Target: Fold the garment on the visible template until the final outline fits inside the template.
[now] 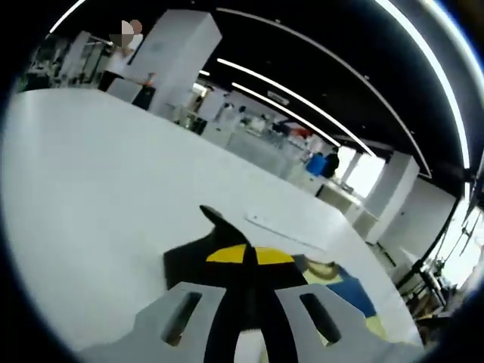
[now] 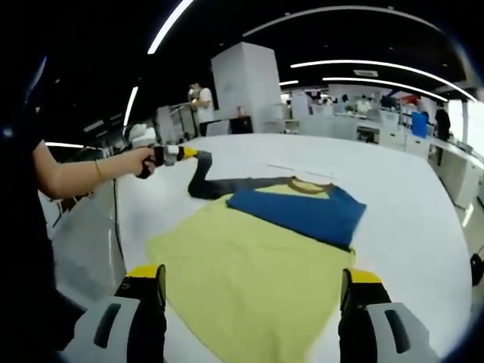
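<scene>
Now mid-fold: left gripper at 10 o'clock clenched on dark sleeve, lifted off table. Right gripper released, hovering over yellow shirt. Next, likely: carry sleeve across body.

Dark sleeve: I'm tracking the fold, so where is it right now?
In the right gripper view the dark sleeve is pinched by the left gripper, lifted off the white table, left of the blue sleeve.
</scene>
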A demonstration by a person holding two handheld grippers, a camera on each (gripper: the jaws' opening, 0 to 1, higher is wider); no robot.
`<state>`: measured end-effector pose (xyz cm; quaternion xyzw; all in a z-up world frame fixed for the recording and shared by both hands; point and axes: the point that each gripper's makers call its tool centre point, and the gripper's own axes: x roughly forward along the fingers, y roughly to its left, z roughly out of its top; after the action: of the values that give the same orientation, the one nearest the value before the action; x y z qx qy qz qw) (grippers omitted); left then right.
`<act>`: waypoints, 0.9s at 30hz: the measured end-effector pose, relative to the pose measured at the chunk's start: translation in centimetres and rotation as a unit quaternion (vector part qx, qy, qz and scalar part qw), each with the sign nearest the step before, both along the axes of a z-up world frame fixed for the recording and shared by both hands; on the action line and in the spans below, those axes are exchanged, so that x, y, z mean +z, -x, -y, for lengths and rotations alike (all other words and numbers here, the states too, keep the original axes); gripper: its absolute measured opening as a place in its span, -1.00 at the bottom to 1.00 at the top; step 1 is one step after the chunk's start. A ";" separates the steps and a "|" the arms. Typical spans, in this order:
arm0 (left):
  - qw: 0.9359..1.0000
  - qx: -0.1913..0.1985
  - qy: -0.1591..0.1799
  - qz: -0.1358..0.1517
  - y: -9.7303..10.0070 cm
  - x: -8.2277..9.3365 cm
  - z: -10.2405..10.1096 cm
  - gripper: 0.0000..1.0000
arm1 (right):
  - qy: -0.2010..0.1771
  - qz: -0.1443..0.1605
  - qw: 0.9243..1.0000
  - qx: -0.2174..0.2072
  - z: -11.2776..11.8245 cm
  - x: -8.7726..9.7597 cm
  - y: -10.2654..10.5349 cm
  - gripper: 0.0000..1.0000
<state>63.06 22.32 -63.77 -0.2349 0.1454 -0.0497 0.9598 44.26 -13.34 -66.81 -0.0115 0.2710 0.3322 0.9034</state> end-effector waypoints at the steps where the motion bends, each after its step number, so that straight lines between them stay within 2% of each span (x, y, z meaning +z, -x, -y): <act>1: 1.000 -0.003 0.001 0.001 -0.1 0.1 0.3 -1.00 | 0.000 -0.001 1.000 -0.001 0.0 0.0 0.0 0.90; 13: 0.999 -0.043 0.010 0.010 -1.4 0.6 4.8 -1.00 | 0.001 -0.011 1.000 -0.002 -0.1 -0.5 0.3 0.89; 27: 0.995 -0.097 0.025 0.024 -2.7 1.8 10.4 -1.00 | 0.003 -0.020 1.000 -0.012 0.5 -1.1 0.7 0.88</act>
<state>65.78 11.89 -62.01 -0.2424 0.1428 -0.1521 0.9475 43.60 -13.85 -67.94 -0.0044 0.2898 0.3202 0.9019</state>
